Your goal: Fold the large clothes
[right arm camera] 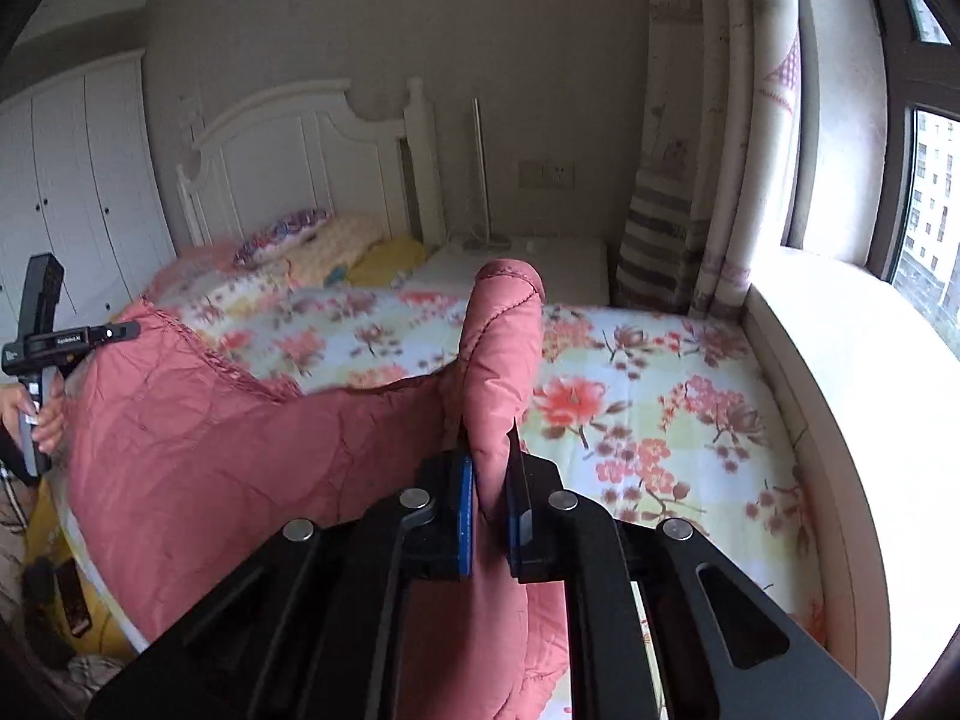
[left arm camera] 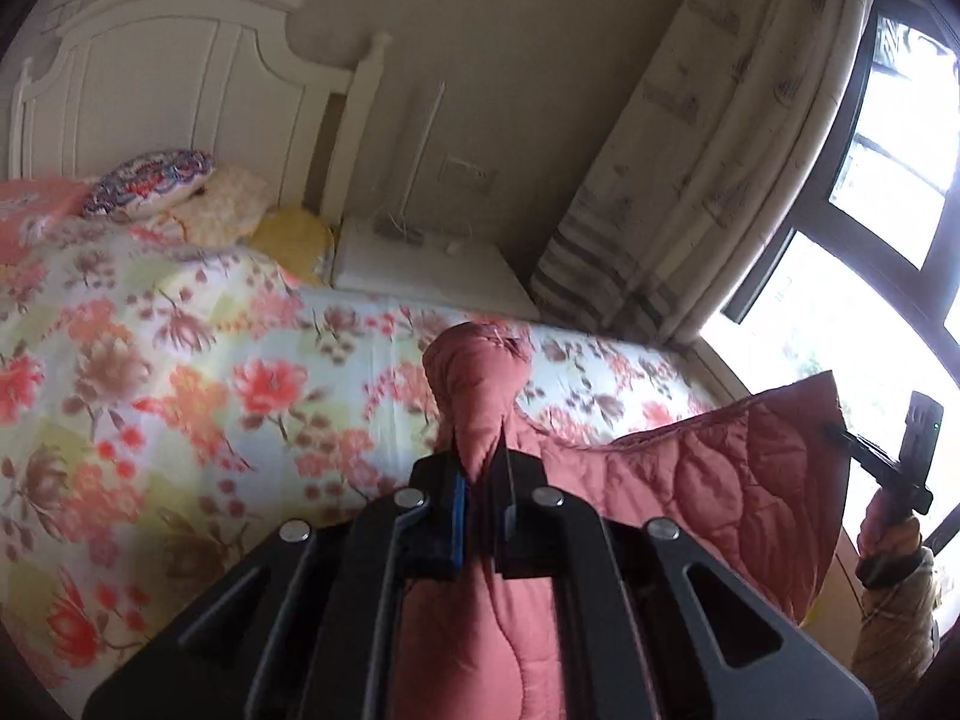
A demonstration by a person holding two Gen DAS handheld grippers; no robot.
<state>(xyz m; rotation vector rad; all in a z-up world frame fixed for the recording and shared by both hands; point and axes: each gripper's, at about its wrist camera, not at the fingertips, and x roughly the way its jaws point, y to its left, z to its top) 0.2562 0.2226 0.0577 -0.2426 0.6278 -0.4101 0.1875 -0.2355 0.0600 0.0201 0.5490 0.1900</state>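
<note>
A pink quilted blanket (left arm camera: 708, 492) hangs stretched between my two grippers above the bed. My left gripper (left arm camera: 480, 456) is shut on one corner of it, which bunches up above the fingers. My right gripper (right arm camera: 489, 450) is shut on another corner of the blanket (right arm camera: 240, 444), which also sticks up above the fingers. In the left wrist view the right gripper (left arm camera: 840, 435) shows at the far right, pinching the blanket's edge. In the right wrist view the left gripper (right arm camera: 135, 330) shows at the far left, at the blanket's other end.
The bed has a floral sheet (left arm camera: 180, 372) and a white headboard (left arm camera: 180, 90), with pillows (left arm camera: 150, 180) at its head. A white nightstand (right arm camera: 528, 270) stands beside it. A curtain (right arm camera: 720, 180) and a window sill (right arm camera: 840, 360) run along the right. White wardrobes (right arm camera: 72, 192) stand at the left.
</note>
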